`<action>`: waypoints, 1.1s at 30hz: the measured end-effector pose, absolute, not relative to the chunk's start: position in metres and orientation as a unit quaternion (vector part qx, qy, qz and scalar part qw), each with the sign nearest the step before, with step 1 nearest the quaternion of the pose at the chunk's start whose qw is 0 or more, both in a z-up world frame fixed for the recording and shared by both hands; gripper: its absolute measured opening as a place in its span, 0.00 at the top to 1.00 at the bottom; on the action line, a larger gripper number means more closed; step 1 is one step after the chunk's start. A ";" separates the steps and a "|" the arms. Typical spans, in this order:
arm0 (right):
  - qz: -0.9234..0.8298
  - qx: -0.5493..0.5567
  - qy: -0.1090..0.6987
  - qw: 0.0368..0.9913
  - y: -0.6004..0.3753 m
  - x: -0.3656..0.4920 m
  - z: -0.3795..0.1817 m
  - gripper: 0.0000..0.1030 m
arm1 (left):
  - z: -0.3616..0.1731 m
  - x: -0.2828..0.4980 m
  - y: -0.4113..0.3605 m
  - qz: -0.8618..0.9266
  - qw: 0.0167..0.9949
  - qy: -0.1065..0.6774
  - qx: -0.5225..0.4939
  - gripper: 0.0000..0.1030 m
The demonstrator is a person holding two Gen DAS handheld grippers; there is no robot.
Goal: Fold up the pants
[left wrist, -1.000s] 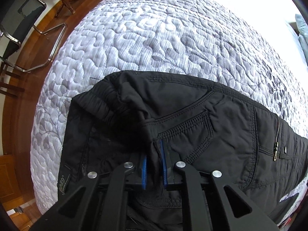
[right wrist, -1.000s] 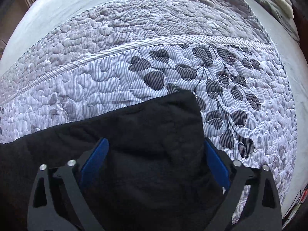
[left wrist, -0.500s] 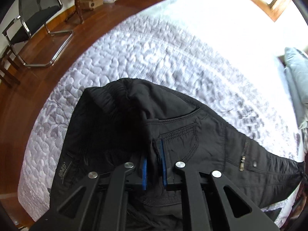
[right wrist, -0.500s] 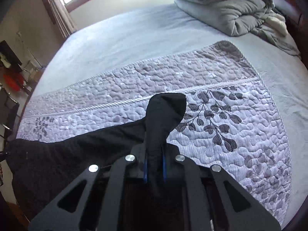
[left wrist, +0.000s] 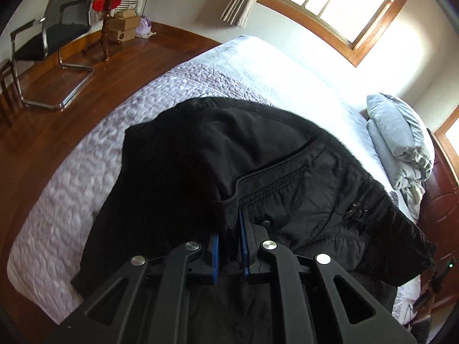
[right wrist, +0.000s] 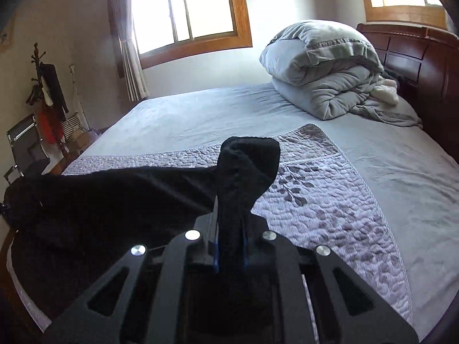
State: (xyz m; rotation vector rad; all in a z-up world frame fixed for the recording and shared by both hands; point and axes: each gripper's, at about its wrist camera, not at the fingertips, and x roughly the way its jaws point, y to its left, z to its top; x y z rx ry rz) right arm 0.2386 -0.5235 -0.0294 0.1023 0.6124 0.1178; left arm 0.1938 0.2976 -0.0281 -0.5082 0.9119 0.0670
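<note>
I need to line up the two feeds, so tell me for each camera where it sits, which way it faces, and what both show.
Left wrist: on the left gripper, looking down along its fingers, shut on the black pants, toward the floor, chair and window.
Right wrist: on the right gripper, shut on a pants end, facing the folded duvet and headboard.
Shared: pants, quilted cover, duvet, bed. No hand or sleeve shows.

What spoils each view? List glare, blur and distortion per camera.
Left wrist: window blown out, washing the far bed; pants lose detail in black; fisheye bends the floor. Right wrist: both windows glare; pants nearly featureless; folded duvet sharp.
</note>
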 end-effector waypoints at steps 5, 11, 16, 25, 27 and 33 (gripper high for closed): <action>0.048 0.093 0.308 0.946 -0.545 0.171 -0.059 0.90 | -0.055 0.137 0.313 0.038 0.855 0.441 -0.271 0.85; 0.024 0.121 0.344 0.931 -0.553 0.105 -0.104 0.84 | -0.087 0.094 0.318 0.059 0.844 0.464 -0.264 0.82; -0.025 0.134 0.376 0.916 -0.561 0.061 -0.138 0.33 | -0.120 0.061 0.328 0.097 0.822 0.496 -0.264 0.74; -0.014 0.207 0.399 0.893 -0.556 0.016 -0.156 0.24 | -0.133 0.015 0.321 0.052 0.797 0.478 -0.365 0.48; -0.011 0.220 0.398 0.890 -0.554 0.013 -0.153 0.24 | -0.128 0.020 0.315 0.049 0.802 0.476 -0.358 0.42; -0.027 0.242 0.399 0.884 -0.560 0.003 -0.148 0.24 | -0.112 0.031 0.315 0.034 0.793 0.473 -0.383 0.41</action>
